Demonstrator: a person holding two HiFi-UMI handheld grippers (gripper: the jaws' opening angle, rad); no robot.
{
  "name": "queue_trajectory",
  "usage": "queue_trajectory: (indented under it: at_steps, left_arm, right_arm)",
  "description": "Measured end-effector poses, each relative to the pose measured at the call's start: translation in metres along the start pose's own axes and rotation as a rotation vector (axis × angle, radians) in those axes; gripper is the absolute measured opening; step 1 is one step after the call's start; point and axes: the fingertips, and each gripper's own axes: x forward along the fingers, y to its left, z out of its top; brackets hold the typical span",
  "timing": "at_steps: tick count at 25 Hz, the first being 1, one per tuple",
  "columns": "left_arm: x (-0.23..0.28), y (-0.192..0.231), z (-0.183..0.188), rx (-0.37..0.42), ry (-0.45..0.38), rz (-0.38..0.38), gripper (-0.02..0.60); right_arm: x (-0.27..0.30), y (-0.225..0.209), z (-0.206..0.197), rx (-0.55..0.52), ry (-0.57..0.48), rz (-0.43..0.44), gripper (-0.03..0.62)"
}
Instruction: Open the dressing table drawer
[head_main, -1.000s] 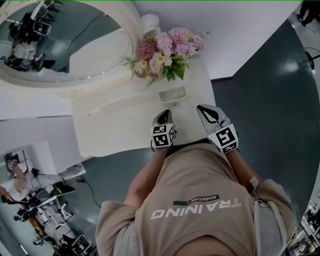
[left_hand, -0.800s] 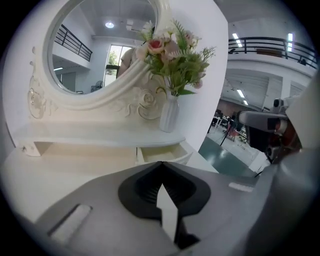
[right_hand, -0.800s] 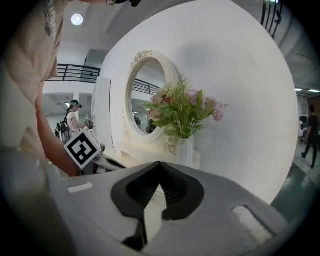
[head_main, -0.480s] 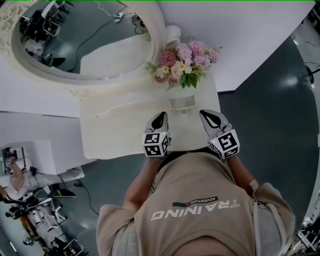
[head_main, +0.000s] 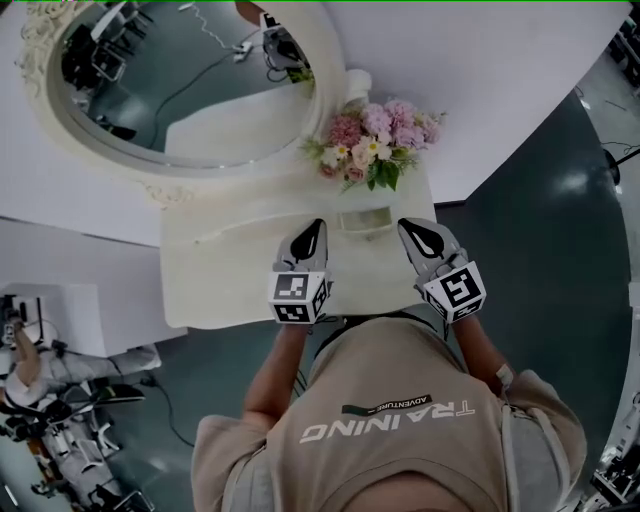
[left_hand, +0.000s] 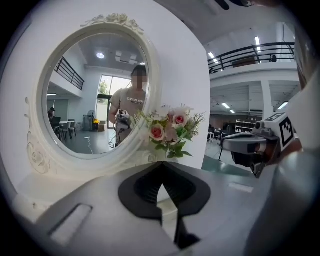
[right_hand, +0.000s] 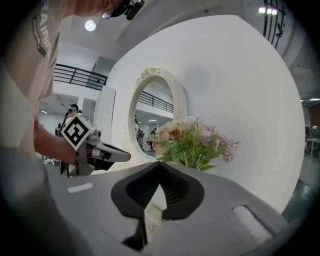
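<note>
Left gripper (head_main: 314, 228), right gripper (head_main: 409, 229) over dressing table (head_main: 215, 285) top, jaws pinched together, empty. Drawer (front hidden) likely below near edge, equally near both.

left grey marker-cubed gripper (head_main: 308, 240): centre-left of frame, jaws together, empty | right grey marker-cubed gripper (head_main: 418, 235): centre-right, jaws together, empty | forearms (head_main: 283, 352): side by side, reaching up-frame

Right hand-held gripper (right_hand: 159, 164) closed, flowers (right_hand: 194, 140), mirror (right_hand: 152, 117)

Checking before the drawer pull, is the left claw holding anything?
No, the left claw has its jaws closed tip to tip, with nothing gripped between them.
</note>
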Motion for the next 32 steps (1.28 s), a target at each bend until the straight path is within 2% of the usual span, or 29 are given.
queue_trajectory:
  at_steps: [4, 15, 23, 32]
  left_arm:
    - [-0.005, 0.0, 0.022, 0.03, -0.042, -0.008, 0.018]
    - [-0.028, -0.003, 0.079, 0.045, -0.168, -0.017, 0.018]
    - [-0.042, 0.001, 0.105, 0.068, -0.241, 0.008, 0.018]
    - [-0.039, -0.005, 0.113, 0.104, -0.24, -0.012, 0.018]
  right_arm:
    - [-0.002, -0.001, 0.019, -0.017, -0.025, -0.004, 0.002]
    - [-0.007, 0.003, 0.087, -0.048, -0.116, 0.025, 0.002]
    - [-0.004, 0.003, 0.1, -0.084, -0.121, 0.015, 0.002]
    - [-0.001, 0.001, 0.109, -0.098, -0.126, -0.003, 0.002]
